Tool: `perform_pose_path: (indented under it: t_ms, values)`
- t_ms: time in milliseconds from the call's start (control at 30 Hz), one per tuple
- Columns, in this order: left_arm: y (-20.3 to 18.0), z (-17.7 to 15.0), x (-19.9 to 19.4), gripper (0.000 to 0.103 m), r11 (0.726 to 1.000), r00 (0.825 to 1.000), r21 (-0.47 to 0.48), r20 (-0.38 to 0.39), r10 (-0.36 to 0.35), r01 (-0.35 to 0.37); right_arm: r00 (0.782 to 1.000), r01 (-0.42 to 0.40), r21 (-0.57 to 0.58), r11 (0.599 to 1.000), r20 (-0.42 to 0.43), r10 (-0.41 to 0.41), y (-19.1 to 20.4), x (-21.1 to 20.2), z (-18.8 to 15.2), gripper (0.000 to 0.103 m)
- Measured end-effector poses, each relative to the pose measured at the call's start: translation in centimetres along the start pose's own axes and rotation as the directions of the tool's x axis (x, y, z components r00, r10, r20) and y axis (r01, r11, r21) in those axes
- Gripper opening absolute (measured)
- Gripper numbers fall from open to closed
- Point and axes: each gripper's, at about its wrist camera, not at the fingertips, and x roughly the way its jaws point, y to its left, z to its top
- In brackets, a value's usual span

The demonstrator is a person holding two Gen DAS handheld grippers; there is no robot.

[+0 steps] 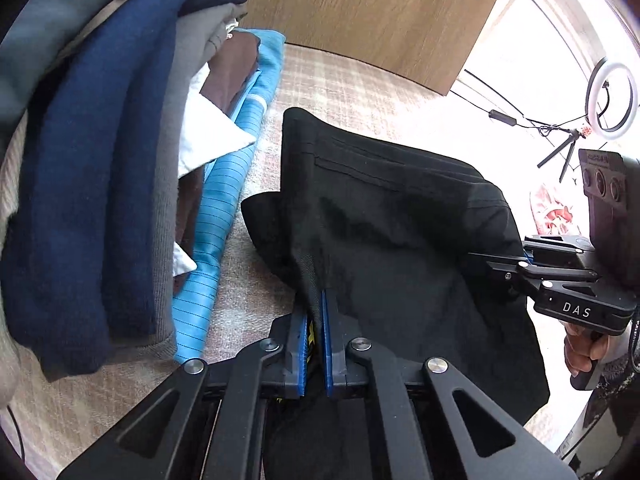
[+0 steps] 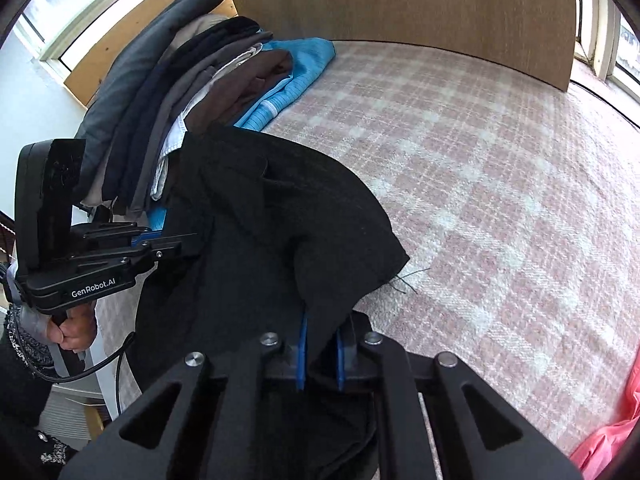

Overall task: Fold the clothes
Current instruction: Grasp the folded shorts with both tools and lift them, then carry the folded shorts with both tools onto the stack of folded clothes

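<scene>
- Black garment: matt woven cloth, a frayed thread at one corner.
- Bed cover: coarse plaid weave, pink and white.
- Headboard: wood-grain, smooth.
- Tongs: matt black plastic, shiny metal rivets.

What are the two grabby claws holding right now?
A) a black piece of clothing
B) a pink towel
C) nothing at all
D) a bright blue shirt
A: the left gripper and the right gripper are each pinched shut on an edge of the black garment, with dark cloth squeezed between the blue pads in both wrist views.
</scene>
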Motion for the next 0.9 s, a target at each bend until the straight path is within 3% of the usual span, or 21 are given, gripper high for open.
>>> perform_pose_path:
  t_ms: [100,400,533,700,900]
  values:
    - [-0.3,0.2,-1.9,0.005,0.999,0.999,-0.013,0.03,-0.039,0.04,0.999,-0.027,0.02,0.999,0.033,0.026,0.3,-2.0,-0.4,0.01]
    - [-3.0,-1.5,-8.7,0.005,0.997,0.991,0.077,0.128,-0.04,0.031,0.991,-0.039,-0.011,0.999,0.126,0.04,3.3,-8.2,-1.3,0.01]
    - [-2.7,-2.9,-11.1,0.005,0.997,0.988,0.05,0.141,-0.069,0.063,0.988,-0.029,-0.004,1.0,0.155,0.029,4.4,-10.0,-2.1,0.01]
    - [-4.7,-3.4,-12.9,0.005,0.996,0.989,0.084,0.149,-0.005,-0.008,0.983,0.019,-0.05,0.999,0.182,-0.01,7.3,-12.5,-2.8,0.01]
    - [-6.4,-4.9,-16.8,0.005,0.991,0.984,0.117,0.174,0.04,-0.061,0.98,-0.005,-0.061,0.998,0.198,0.017,10.0,-15.1,-3.3,0.01]
